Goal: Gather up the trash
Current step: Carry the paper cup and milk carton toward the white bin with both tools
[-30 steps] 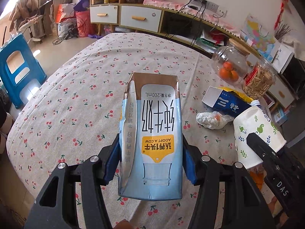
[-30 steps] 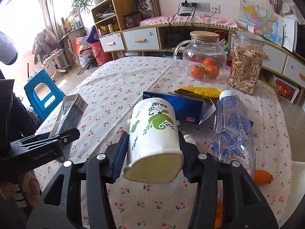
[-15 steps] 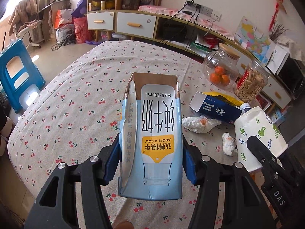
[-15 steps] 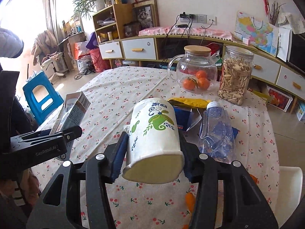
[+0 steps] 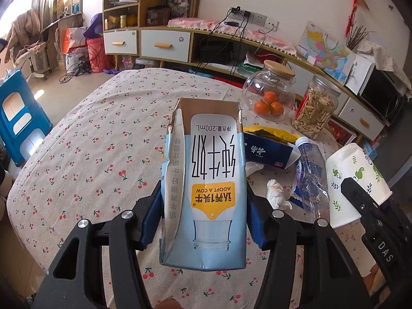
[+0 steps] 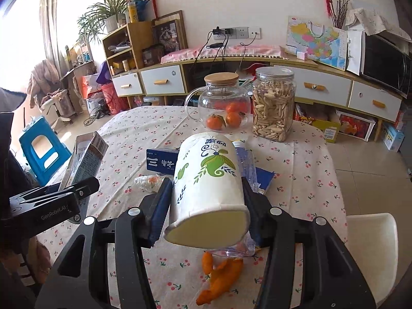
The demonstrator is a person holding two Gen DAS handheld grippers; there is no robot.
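Note:
My left gripper (image 5: 204,221) is shut on a light-blue milk carton (image 5: 206,180), held upside down above the cherry-print table (image 5: 97,149). My right gripper (image 6: 206,206) is shut on a white paper cup (image 6: 208,188) with green leaf print, lifted over the table; the cup also shows in the left wrist view (image 5: 352,180). On the table lie a crushed clear plastic bottle (image 5: 309,172), a dark-blue carton (image 5: 267,152), a crumpled white wrapper (image 5: 276,195), a yellow wrapper (image 5: 273,131) and orange peel (image 6: 221,280).
A glass jar of oranges (image 6: 224,105) and a jar of nuts (image 6: 273,105) stand at the table's far side. A blue stool (image 5: 18,118) is on the floor to the left. A white chair (image 6: 370,237) is at the right.
Both grippers have risen and pulled back from the table, still holding the carton and the cup. More of the room and the table's far side now shows.

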